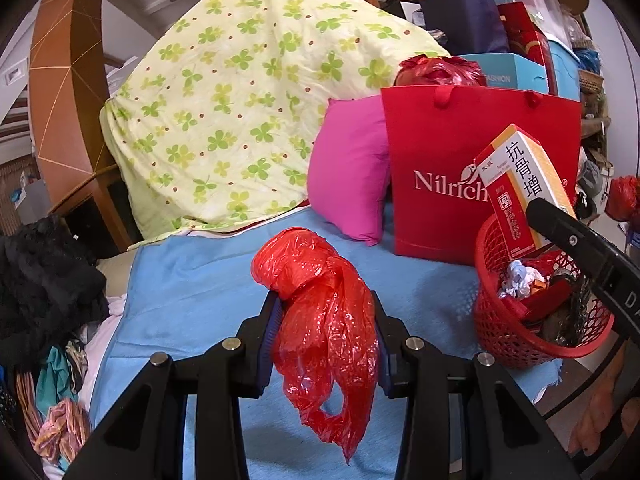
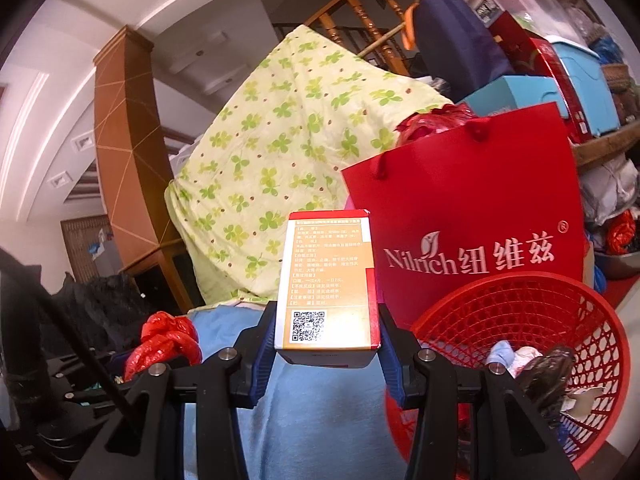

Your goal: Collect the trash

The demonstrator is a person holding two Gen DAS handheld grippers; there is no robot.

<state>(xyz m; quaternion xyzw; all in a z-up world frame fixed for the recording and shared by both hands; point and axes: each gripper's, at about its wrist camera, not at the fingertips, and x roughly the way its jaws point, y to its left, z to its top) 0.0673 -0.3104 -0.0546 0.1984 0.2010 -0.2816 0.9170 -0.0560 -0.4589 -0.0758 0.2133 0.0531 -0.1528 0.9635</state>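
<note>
Red plastic bag [image 1: 324, 312] hangs clamped in the left tongs [image 1: 326, 340] at lower centre; right tongs [image 2: 328, 344] grip a medicine box [image 2: 330, 284] left of the red basket [image 2: 560, 320]; released early, either would likely land on the blue bedsheet [image 1: 192, 300].

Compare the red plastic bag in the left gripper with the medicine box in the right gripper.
The red plastic bag is soft, crumpled and translucent, drooping from the left gripper; the medicine box is rigid and flat-sided, upright in the right gripper. The bag is plain red; the box is printed with text and a QR code. The box is held close by the red basket; the bag is farther off. Both are clamped between fingers.
</note>
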